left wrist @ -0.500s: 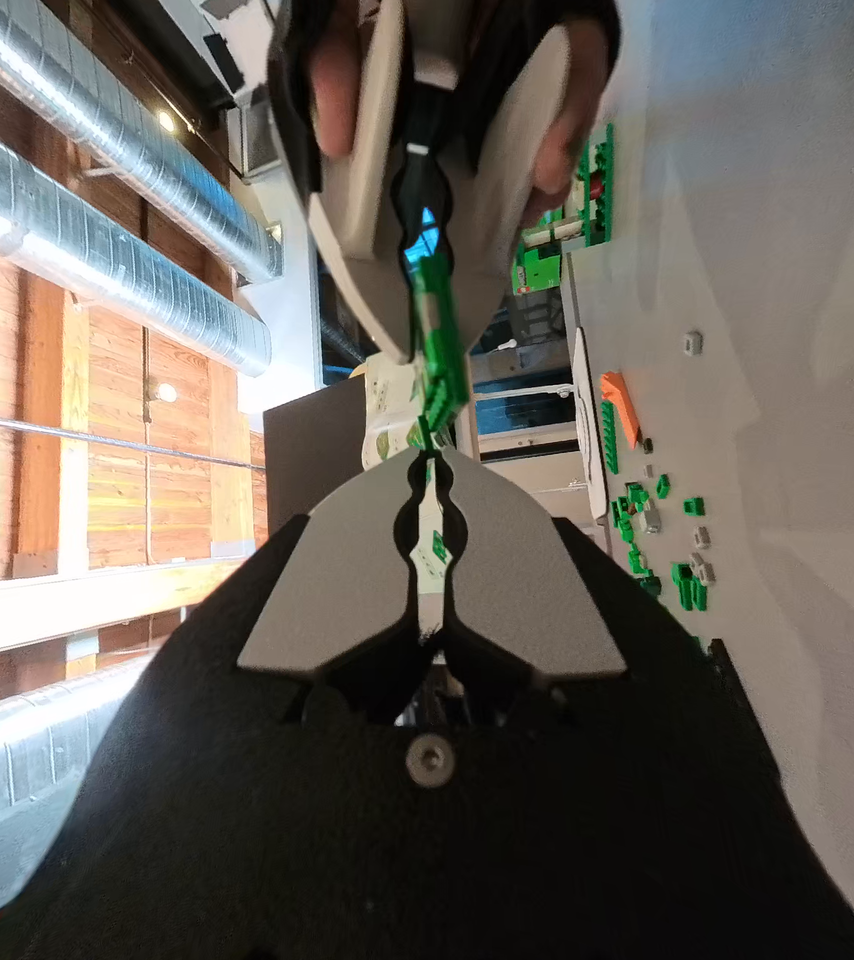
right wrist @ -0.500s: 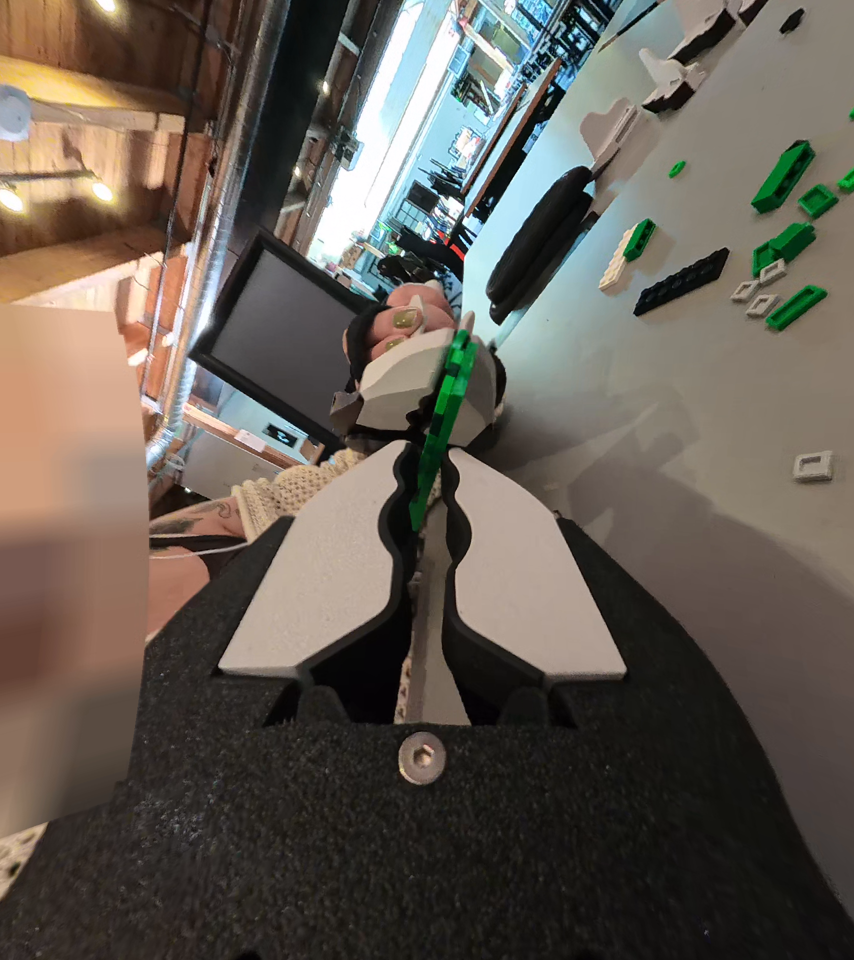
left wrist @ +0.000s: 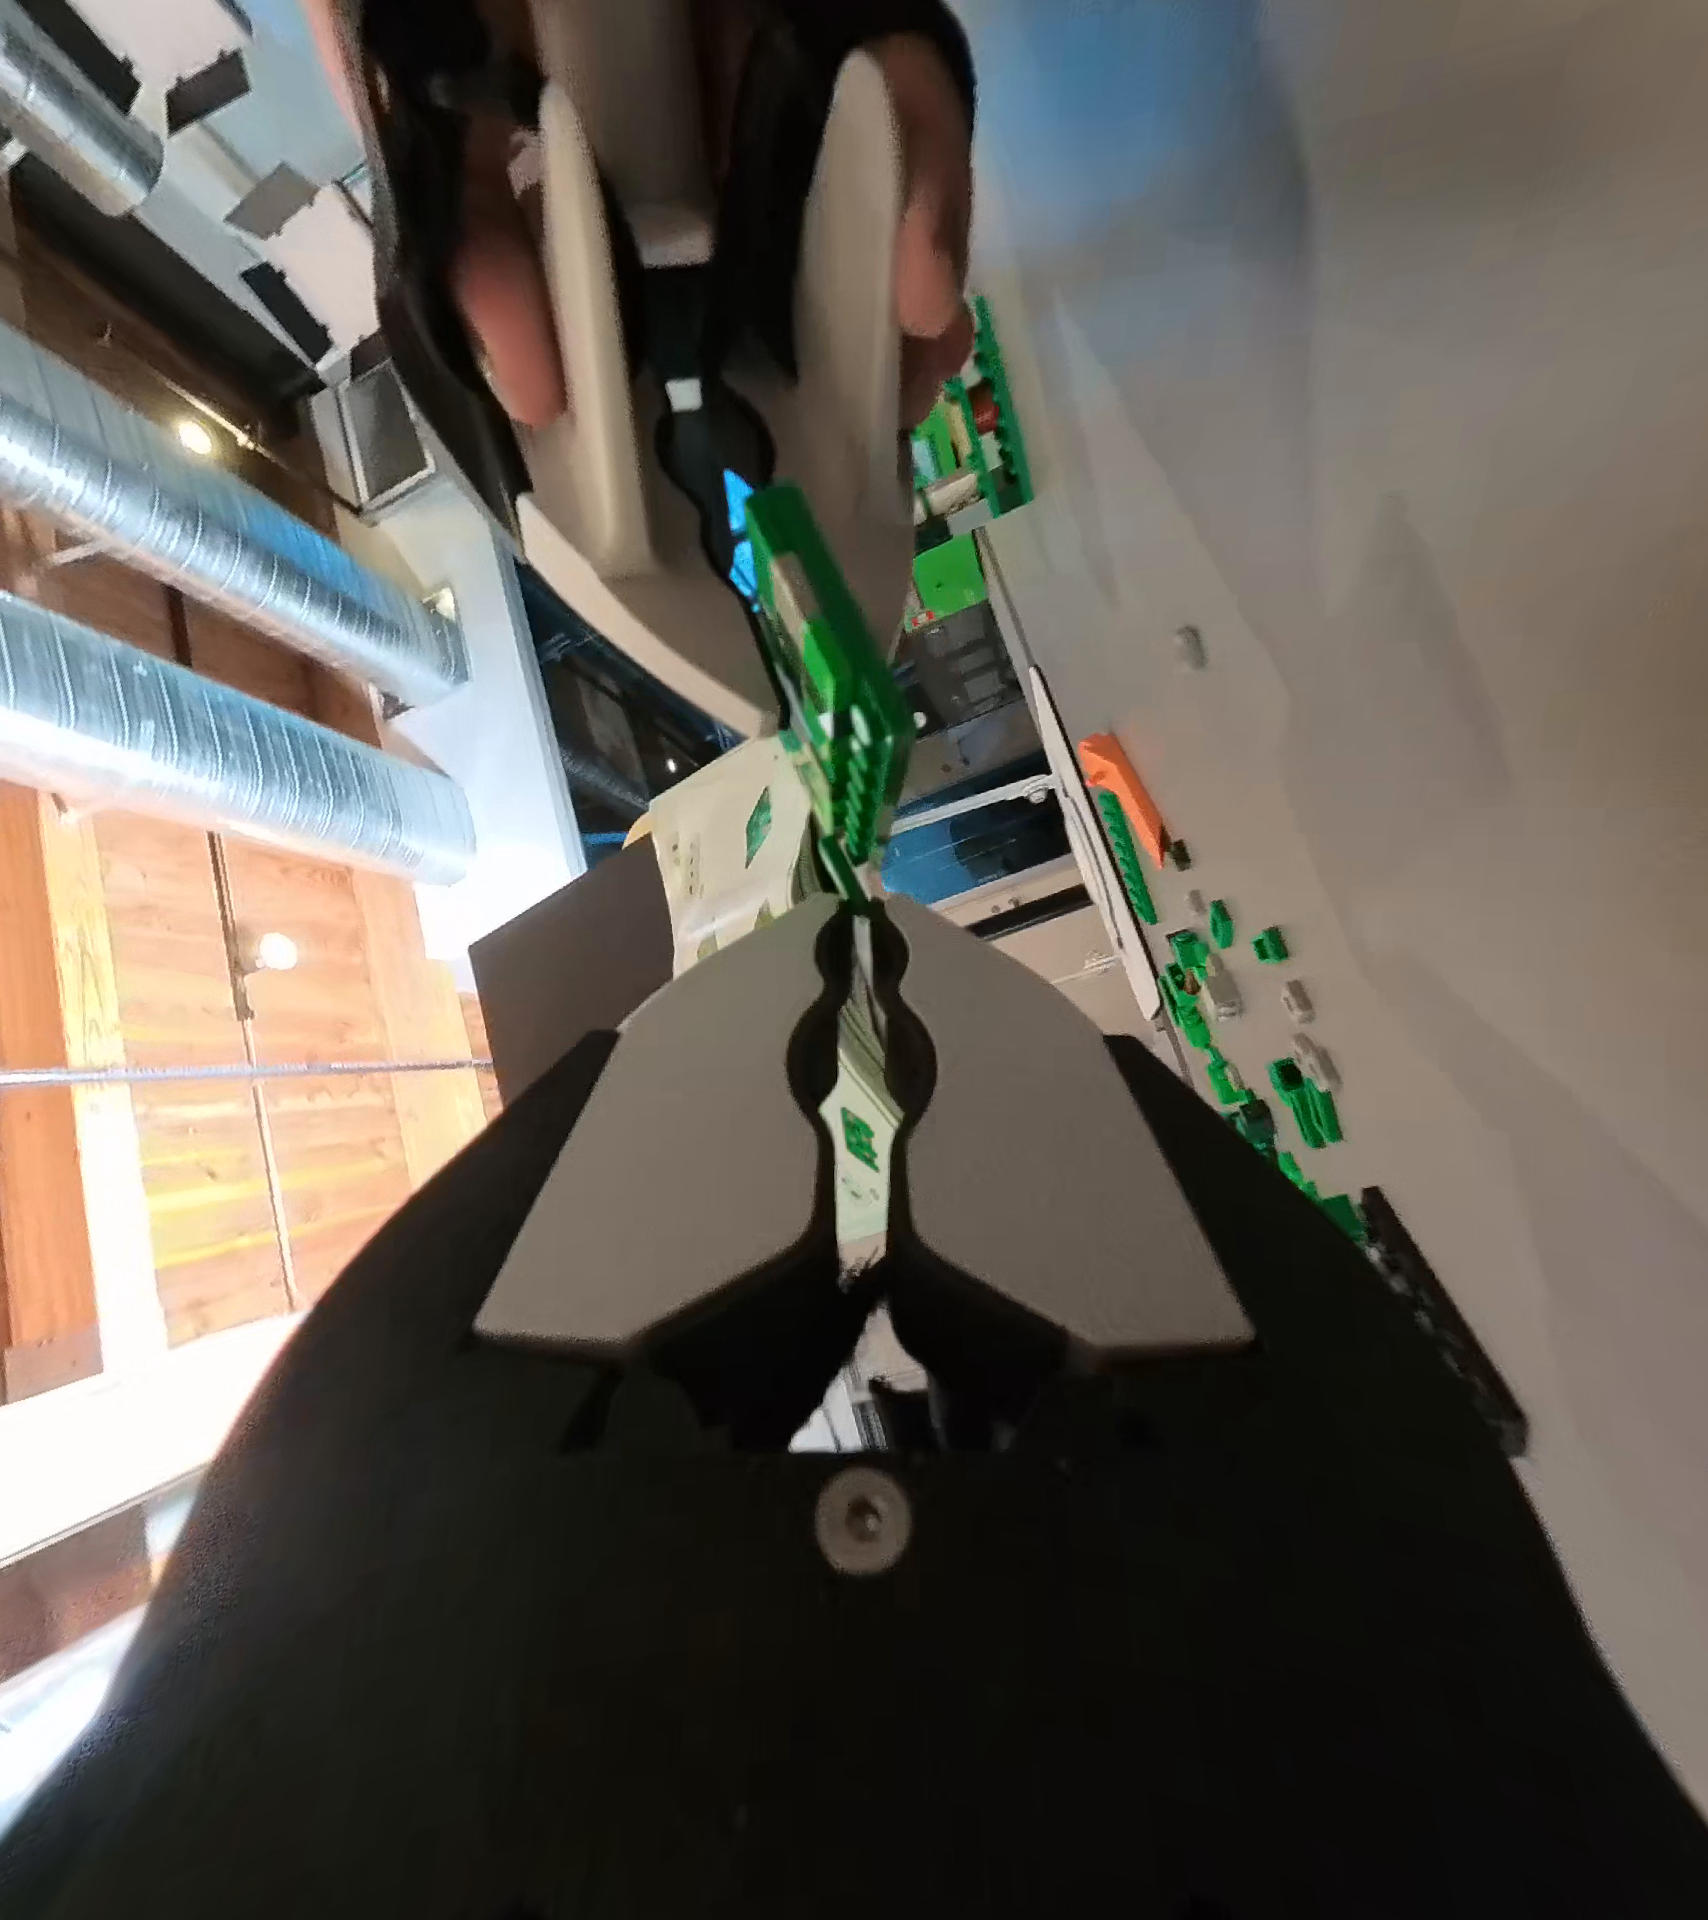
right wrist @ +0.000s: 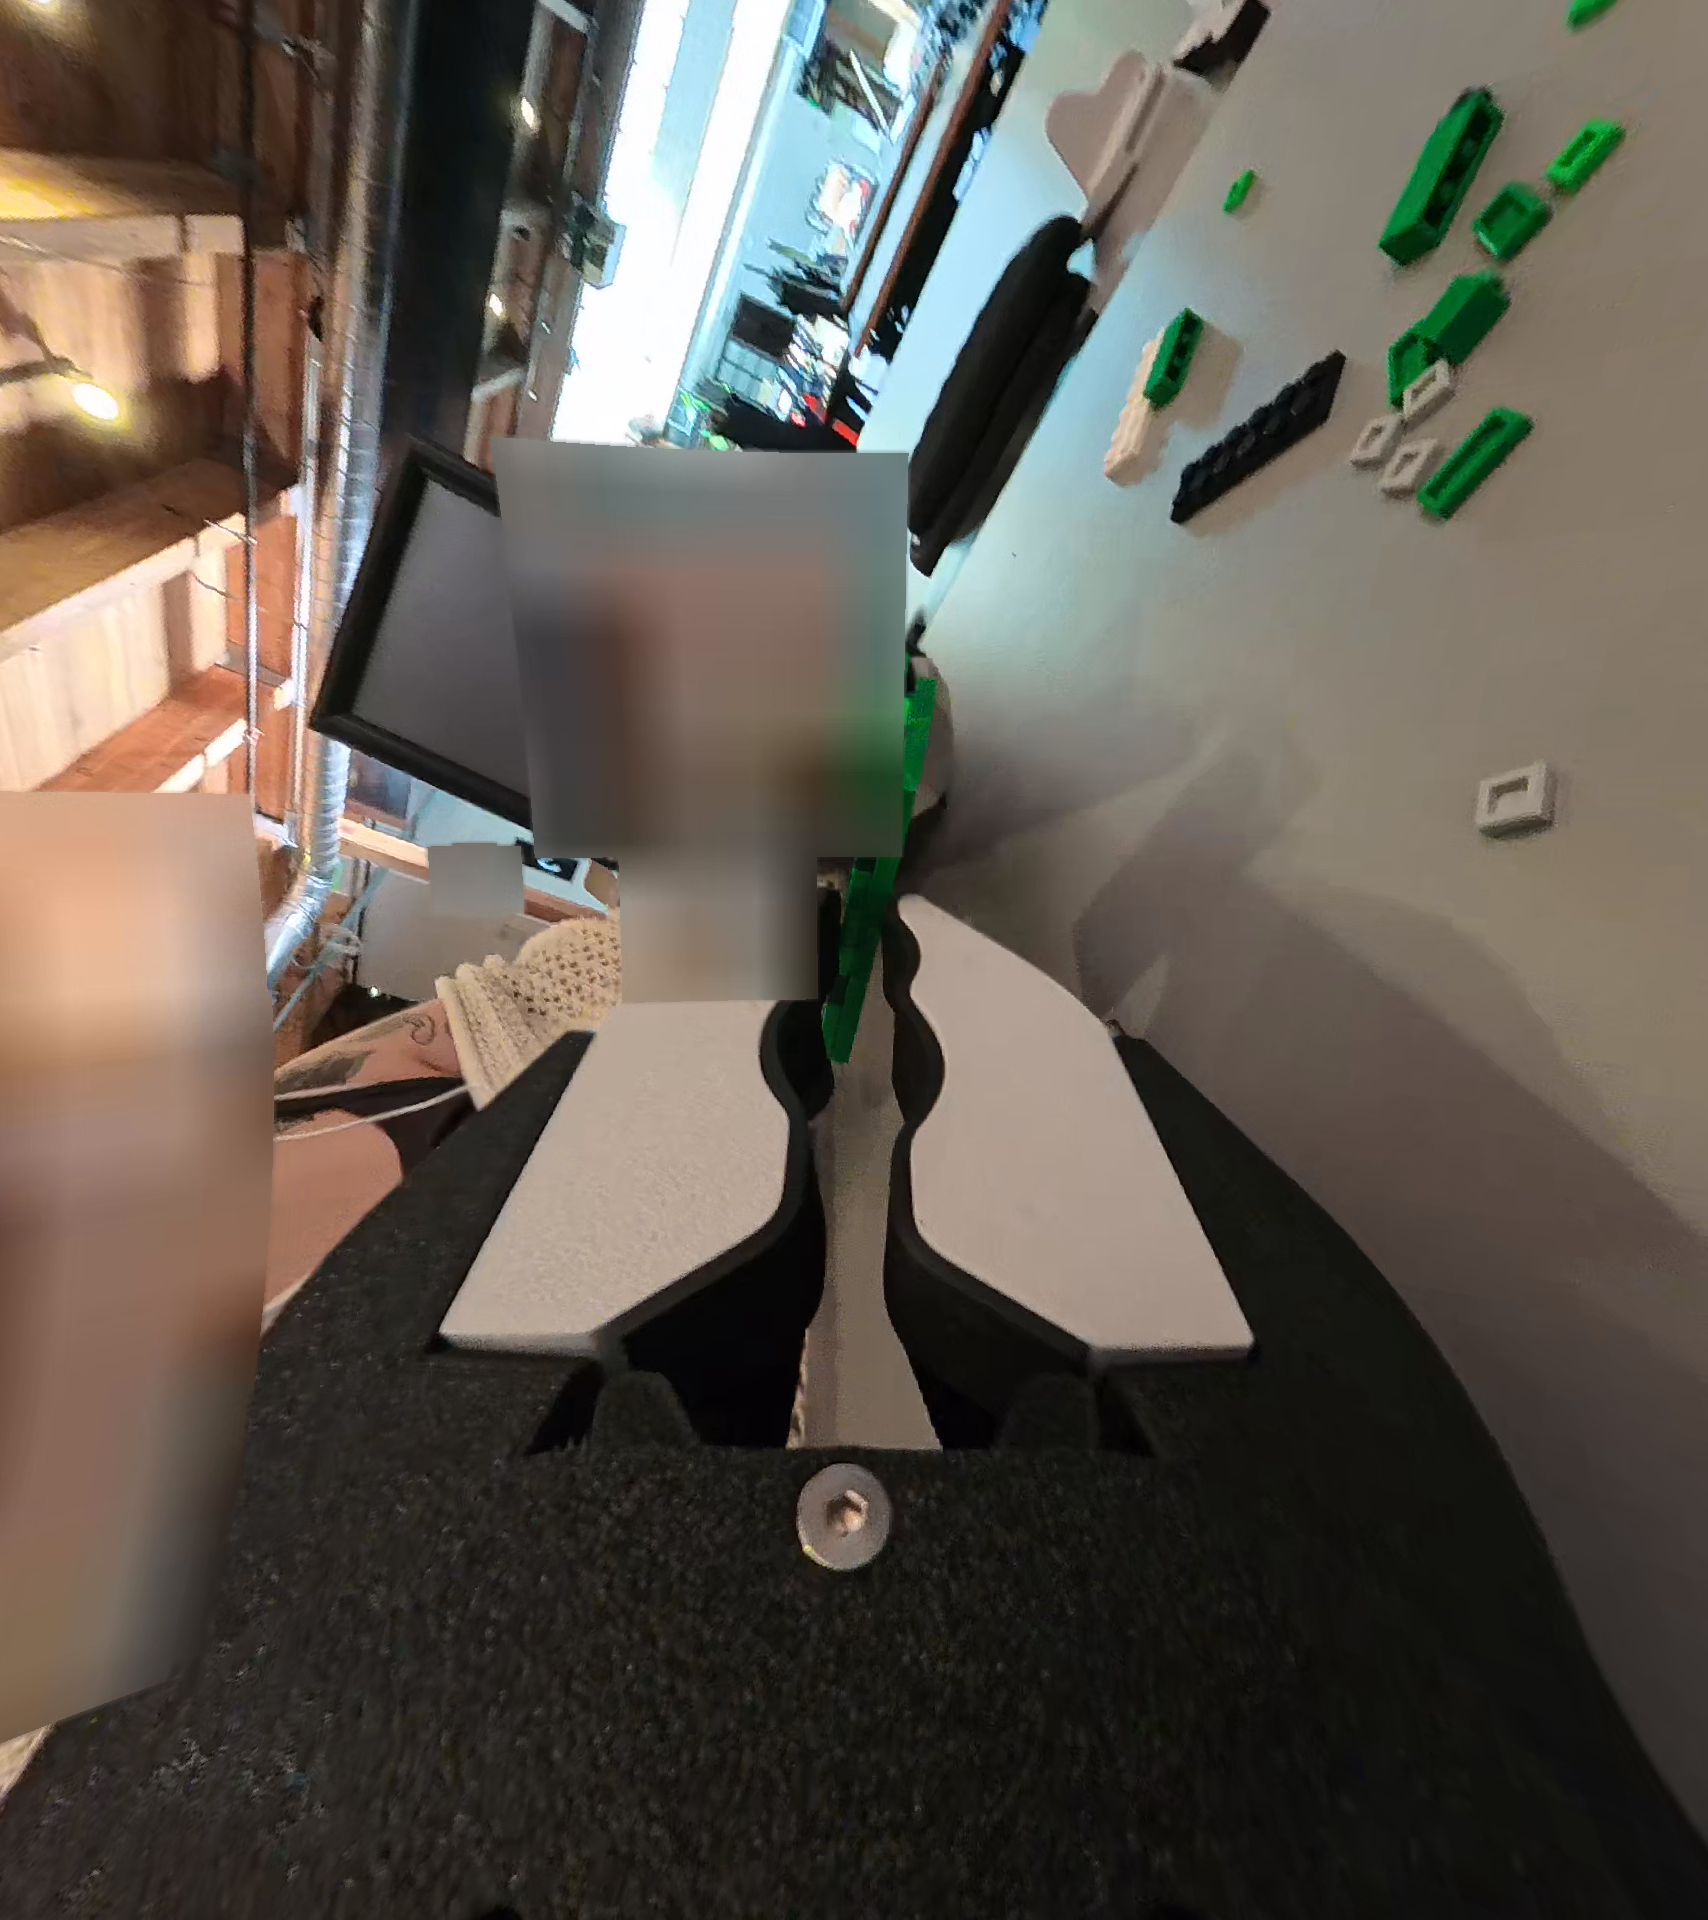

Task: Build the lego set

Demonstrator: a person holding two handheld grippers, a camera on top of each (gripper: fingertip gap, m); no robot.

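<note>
Left claw [left wrist: 865, 914] and right claw [right wrist: 865, 935] each clamp one end of the green assembly [left wrist: 834, 686]. Its long axis runs straight ahead of both claws — claw to claw, above the tabletop [left wrist: 1452, 520].

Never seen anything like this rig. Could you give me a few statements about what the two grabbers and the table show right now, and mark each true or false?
1. Both grippers pinch the same green lego piece. True: the left gripper and right gripper hold opposite ends.
2. The green piece rests on the table. False: it is held in the air.
3. An orange piece lies on the table. True.
4. The loose bricks are mostly red. False: mostly green bricks.
</note>
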